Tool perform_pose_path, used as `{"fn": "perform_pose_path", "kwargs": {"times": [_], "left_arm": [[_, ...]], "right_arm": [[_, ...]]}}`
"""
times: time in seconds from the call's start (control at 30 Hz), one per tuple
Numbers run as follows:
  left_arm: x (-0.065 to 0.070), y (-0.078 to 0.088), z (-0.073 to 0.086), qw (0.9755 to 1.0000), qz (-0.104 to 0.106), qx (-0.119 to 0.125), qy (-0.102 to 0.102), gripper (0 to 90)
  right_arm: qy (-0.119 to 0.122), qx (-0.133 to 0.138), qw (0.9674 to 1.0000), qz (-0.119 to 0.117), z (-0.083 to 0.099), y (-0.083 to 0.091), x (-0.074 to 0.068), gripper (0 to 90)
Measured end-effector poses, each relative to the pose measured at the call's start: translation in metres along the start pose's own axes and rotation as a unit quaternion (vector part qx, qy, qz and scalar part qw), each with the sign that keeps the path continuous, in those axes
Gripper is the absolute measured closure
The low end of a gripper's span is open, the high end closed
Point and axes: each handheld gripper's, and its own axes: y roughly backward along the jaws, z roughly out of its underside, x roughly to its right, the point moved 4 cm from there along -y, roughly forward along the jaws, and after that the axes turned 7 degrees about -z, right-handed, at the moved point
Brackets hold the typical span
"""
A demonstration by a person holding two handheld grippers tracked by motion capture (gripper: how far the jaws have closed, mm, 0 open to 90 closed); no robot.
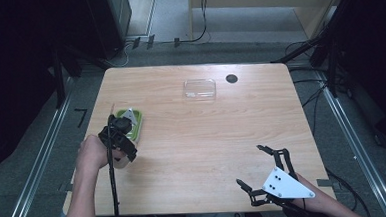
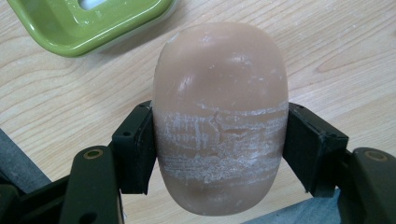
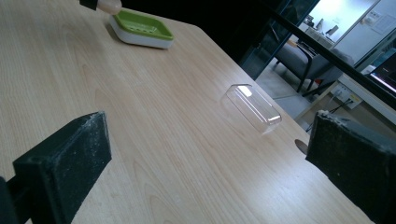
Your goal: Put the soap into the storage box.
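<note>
Two tongs: left (image 2: 219,154) clamps the soap (image 2: 219,116) (tilted downward), right (image 1: 256,167) gapes level.

A clear plastic box (image 1: 199,88) lies on the far part of the wooden table (image 1: 208,148), near a round dark hole (image 1: 231,78) in the tabletop. Cables (image 1: 197,33) run across the grey floor beyond.

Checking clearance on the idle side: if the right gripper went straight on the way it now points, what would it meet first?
Probably the clear plastic lid. In the right gripper view it lies ahead between the open jaws of the right gripper, with bare table before it. Depth is unclear, so it might pass above the lid.
</note>
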Motion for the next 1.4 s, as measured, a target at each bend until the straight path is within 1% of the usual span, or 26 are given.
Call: {"fn": "perform_pose_path", "kwargs": {"times": [0.1,0.27,0.4,0.6,0.67,0.7,0.83,1.07,1.3,1.4], "left_arm": [[-0.002,0.000,-0.002,1.0000,0.003,-0.002,0.001,33.6],[-0.004,0.003,-0.005,1.0000,0.000,-0.002,-0.003,33.6],[-0.005,0.004,-0.007,1.0000,0.000,-0.003,-0.002,33.7],[-0.009,0.005,-0.010,1.0000,0.004,-0.007,-0.001,33.7],[-0.010,0.005,-0.011,1.0000,0.003,-0.008,0.002,33.7],[-0.012,0.004,-0.012,0.9999,-0.002,-0.013,0.001,33.6],[-0.013,0.004,-0.013,0.9999,0.003,-0.012,0.000,33.7],[-0.017,0.008,-0.018,0.9999,0.001,-0.013,0.002,33.7],[-0.018,0.012,-0.025,0.9999,-0.002,-0.014,-0.001,33.7],[-0.019,0.013,-0.027,0.9998,-0.002,-0.018,-0.003,33.7]], "right_arm": [[0.000,0.000,1.0000,0.000,0.000,0.000,0.000,0.0],[0.000,0.000,1.0000,0.000,0.000,0.000,0.000,0.0],[0.000,0.000,1.0000,0.000,0.000,0.000,0.000,0.0],[-0.001,0.000,1.0000,0.001,0.000,0.000,0.000,0.0],[-0.001,0.001,1.0000,0.001,0.000,0.000,0.000,0.0],[0.000,0.000,1.0000,0.001,0.000,0.000,0.000,0.0],[0.000,0.001,1.0000,0.002,0.000,0.000,0.000,0.0],[0.000,0.000,1.0000,0.001,0.000,0.000,0.000,0.0],[0.000,0.000,1.0000,0.001,0.000,0.000,0.000,0.0],[0.000,0.000,1.0000,0.001,0.000,0.000,0.000,0.0]]}}
